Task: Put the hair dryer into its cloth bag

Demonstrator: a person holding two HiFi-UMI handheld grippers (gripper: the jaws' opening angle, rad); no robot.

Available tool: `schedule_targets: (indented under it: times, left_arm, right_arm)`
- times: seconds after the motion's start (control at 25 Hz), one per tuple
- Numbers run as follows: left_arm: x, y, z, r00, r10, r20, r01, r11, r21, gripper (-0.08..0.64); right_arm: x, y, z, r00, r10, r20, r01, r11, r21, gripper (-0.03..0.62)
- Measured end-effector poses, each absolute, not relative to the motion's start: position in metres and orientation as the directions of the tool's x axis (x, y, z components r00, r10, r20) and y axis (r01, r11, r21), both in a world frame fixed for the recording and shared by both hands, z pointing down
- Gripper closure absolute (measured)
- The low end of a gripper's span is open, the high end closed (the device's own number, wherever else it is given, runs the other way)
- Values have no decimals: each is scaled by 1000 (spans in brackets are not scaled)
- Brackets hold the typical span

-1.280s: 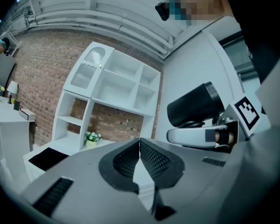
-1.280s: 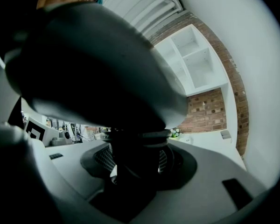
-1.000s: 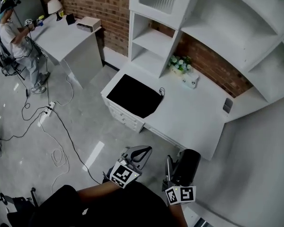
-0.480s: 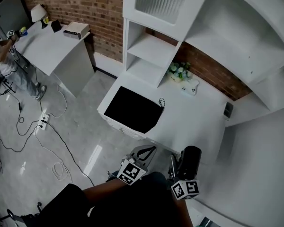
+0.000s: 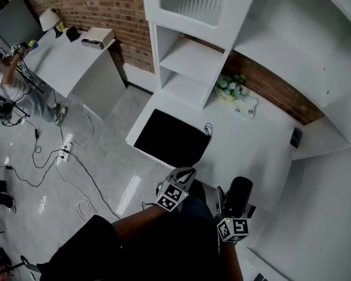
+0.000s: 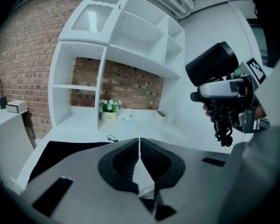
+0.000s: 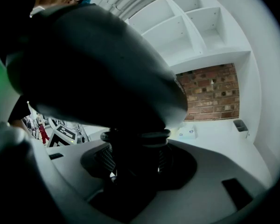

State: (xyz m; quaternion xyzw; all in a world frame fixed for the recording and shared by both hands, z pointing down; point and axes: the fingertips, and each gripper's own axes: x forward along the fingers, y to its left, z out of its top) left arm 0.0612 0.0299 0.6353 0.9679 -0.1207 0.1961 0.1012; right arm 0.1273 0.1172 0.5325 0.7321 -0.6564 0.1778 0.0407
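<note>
Early stage: the hair dryer (image 5: 238, 193) is being held in the air at the near edge of the desk (image 5: 251, 151), with the right gripper (image 5: 227, 206) clamped on its handle. The left gripper (image 5: 186, 172) is being held with jaws together, nothing between them. The cloth bag (image 5: 171, 136) is lying flat on the desk, apart from the dryer and not being touched. Judged remaining: the bag needs opening and the dryer needs sliding in.

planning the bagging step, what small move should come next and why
Probably open the left tongs and reach for the edge of the cloth bag: they are shut and empty, the bag lies flat on the desk, the right tongs grip the hair dryer.
</note>
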Motion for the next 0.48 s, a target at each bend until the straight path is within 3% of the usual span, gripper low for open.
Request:
schedule_targets:
  times: [0.48]
  left_arm:
    - [120,-16,747,770,-67,634,-182,-976,117,540]
  right_arm:
    - [189,53,575,-24,-944,329,-979,-44,-198,354]
